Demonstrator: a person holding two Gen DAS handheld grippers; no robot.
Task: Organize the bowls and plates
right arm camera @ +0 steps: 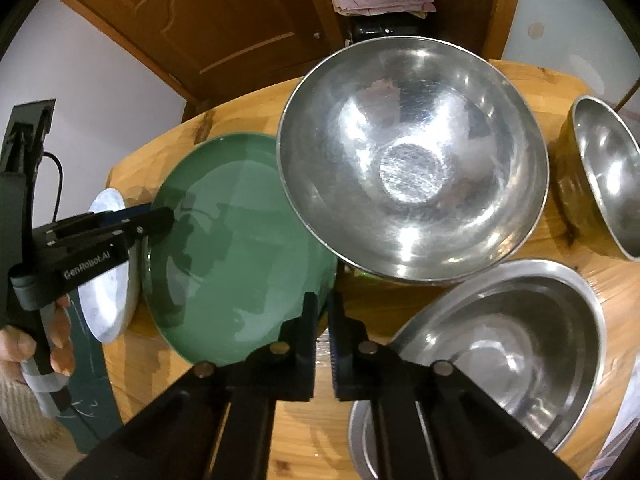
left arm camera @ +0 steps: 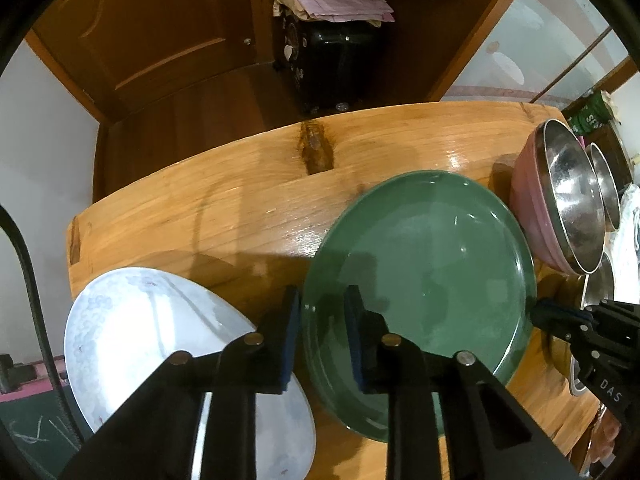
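Both tools are on the green plate [left arm camera: 420,280], one at each side of its rim. My left tool [left arm camera: 322,328] has its two pads straddling the rim at the lower middle of its own view, clamped on it as far as I can judge. My right tool [right arm camera: 322,340] sits at the plate's opposite edge, lower centre of its frame; the pads look nearly together with the rim pinched between them, though the contact itself is hard to make out.

The plate lies on the wooden worktop [left arm camera: 224,208], centre right in the left view. A white plate [left arm camera: 160,352] rests at lower left, just beside it and jutting past the worktop edge. A large steel bowl [right arm camera: 412,160] fills the upper middle of the right view and overlaps the green plate's edge; two more steel bowls [right arm camera: 516,352] sit at the right side.

I judge the step in hand to be gripping the green plate with both tools. Next I need an even, level lift, clearing the big bowl, then a move toward the white plate for stacking.
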